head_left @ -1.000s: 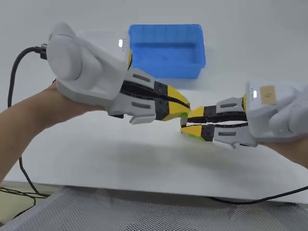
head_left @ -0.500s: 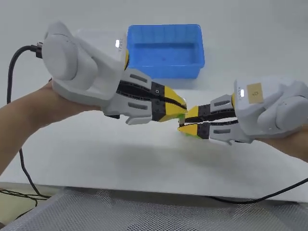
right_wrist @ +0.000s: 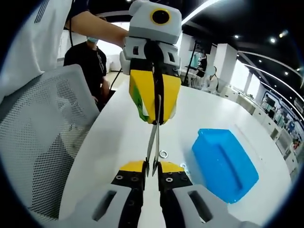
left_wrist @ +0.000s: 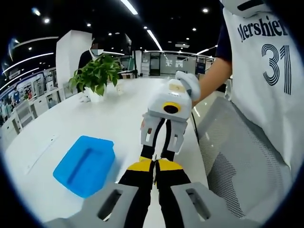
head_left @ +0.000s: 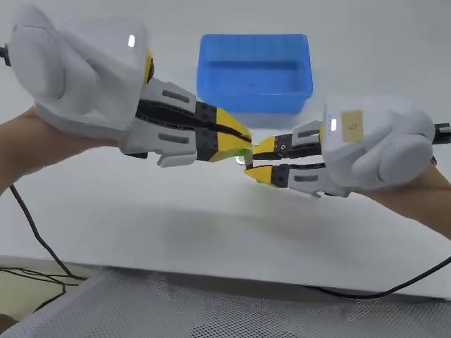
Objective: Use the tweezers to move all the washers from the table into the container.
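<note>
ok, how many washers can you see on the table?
1 clearly: a washer on the table, just beside the tweezers tips. Others may be hidden or too small to tell.

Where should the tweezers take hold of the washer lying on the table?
The washer lies flat on the table, so its thin edge offers little from the side. Probably grip across the rim: one tip of the tweezers through the hole, the other outside, coming down from above.
</note>
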